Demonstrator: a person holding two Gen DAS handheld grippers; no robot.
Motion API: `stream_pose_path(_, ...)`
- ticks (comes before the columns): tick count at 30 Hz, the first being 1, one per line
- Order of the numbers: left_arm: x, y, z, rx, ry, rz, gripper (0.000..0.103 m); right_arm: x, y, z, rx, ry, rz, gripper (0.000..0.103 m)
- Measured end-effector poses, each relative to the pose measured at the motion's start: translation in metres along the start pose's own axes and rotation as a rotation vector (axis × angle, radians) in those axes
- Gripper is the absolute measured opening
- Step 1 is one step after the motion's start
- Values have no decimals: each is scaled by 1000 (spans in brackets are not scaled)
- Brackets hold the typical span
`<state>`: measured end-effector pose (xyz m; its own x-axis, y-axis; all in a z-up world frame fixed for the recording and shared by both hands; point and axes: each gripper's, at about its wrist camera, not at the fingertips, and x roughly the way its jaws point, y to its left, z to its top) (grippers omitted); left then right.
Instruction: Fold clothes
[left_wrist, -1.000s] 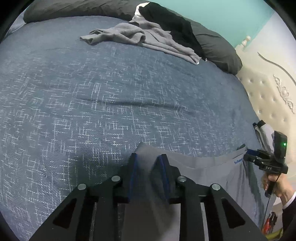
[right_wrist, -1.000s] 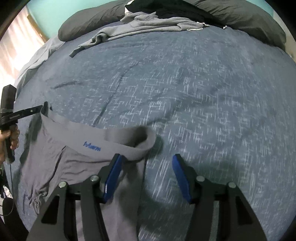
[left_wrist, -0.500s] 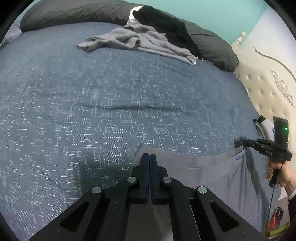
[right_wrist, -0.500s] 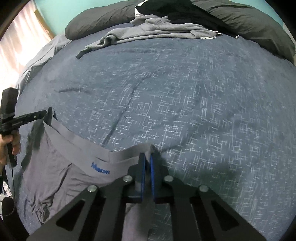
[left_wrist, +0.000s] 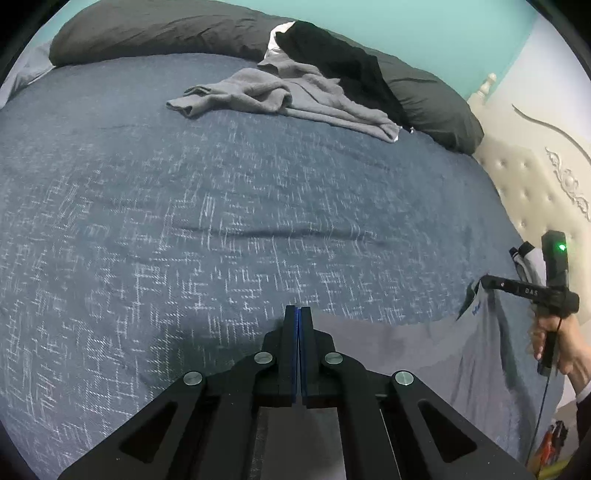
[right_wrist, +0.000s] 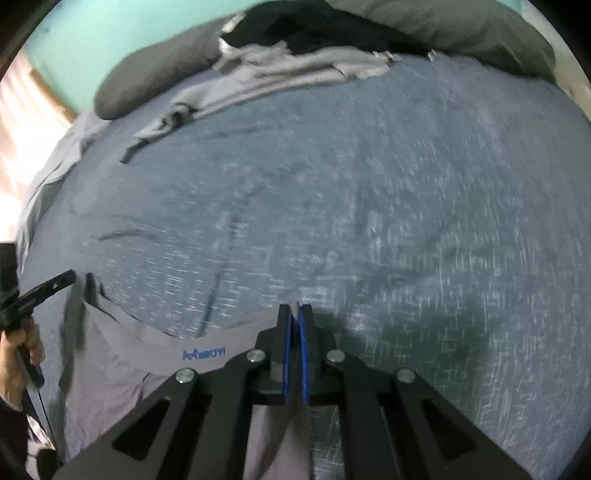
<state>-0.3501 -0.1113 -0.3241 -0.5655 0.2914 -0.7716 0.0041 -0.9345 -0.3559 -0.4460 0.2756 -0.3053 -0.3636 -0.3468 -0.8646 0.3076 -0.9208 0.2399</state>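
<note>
Grey shorts (left_wrist: 413, 350) with a blue-lettered waistband (right_wrist: 207, 352) hang stretched between my two grippers above the near part of the bed. My left gripper (left_wrist: 298, 308) is shut on one end of the waistband. My right gripper (right_wrist: 294, 306) is shut on the other end, with grey fabric showing between its blue pads. In the left wrist view the right gripper (left_wrist: 484, 278) appears at the right edge, held by a hand (left_wrist: 554, 343). The left gripper (right_wrist: 70, 275) shows at the left edge of the right wrist view.
A dark blue patterned bedspread (left_wrist: 221, 206) covers the bed. A crumpled grey garment (left_wrist: 288, 99) and a black one (left_wrist: 343, 70) lie at the far side against dark pillows (left_wrist: 436, 103). A cream tufted headboard (left_wrist: 535, 192) stands at the right.
Both grippers went from open to shut on the waistband ends. The shorts have since been lifted off the bedspread and both views have swung upward.
</note>
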Motion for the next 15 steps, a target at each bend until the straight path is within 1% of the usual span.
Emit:
stream_pose_path(5, 1, 7, -7, -55, 4, 16, 0, 0, -7, -4, 57, -18, 4, 4)
stream_pose_path(6, 1, 6, -8, -53, 6, 18, 0, 0, -8, -4, 68, -22, 5, 5)
stream_pose_path(9, -2, 2, -13, -35, 9, 22, 0, 0, -12, -7, 103, -33, 7, 11)
stream_pose_path(10, -5, 1, -15, -35, 6, 22, 0, 0, -14, -7, 114, -37, 8, 16)
stream_pose_path(11, -9, 0, -17, -41, 1, 18, 0, 0, -15, -8, 125, -41, 9, 29)
stream_pose_path(14, -21, -2, -23, -58, -20, 2, 0, -20, -23, -25, 201, -91, 62, 44)
stream_pose_path(15, -27, -4, -26, -62, -26, 2, 0, -26, -26, -32, 228, -100, 80, 44)
